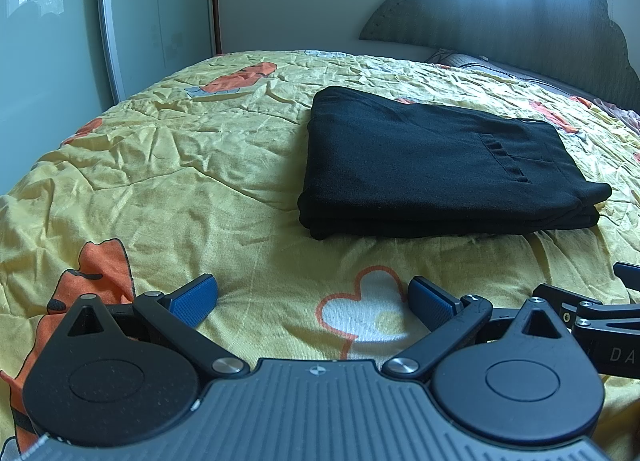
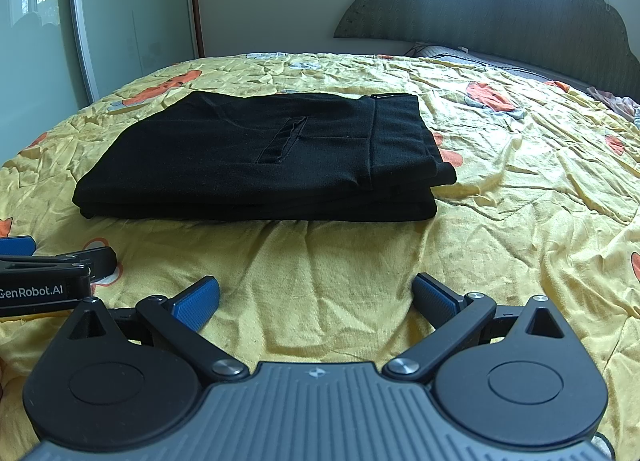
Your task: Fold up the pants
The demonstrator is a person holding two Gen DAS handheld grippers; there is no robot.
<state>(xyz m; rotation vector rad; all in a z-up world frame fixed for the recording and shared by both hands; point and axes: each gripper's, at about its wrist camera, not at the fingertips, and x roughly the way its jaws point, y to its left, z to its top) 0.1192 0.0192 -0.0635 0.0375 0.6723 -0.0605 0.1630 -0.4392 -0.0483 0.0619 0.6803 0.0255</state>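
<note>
1 pair of black pants [image 1: 436, 165] [image 2: 260, 165], soft knit and folded into a thick rectangular stack, lay on the crinkled yellow bedspread [image 1: 168, 165] [image 2: 520, 189] with orange prints. the left gripper [image 1: 312, 299] and right gripper [image 2: 316, 297], each with 2 ribbed blue pads, rested wide apart and held nothing, near the pants' closest edge but apart from it.

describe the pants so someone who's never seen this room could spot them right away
A bed fills the room, spread with a crumpled yellow bedspread printed with orange cartoon shapes. Near its middle, ahead of both open grippers, lie the pants, folded into a flat, layered rectangle. They are the only solid black thing on the bright cover, with a slit pocket on top.
</note>
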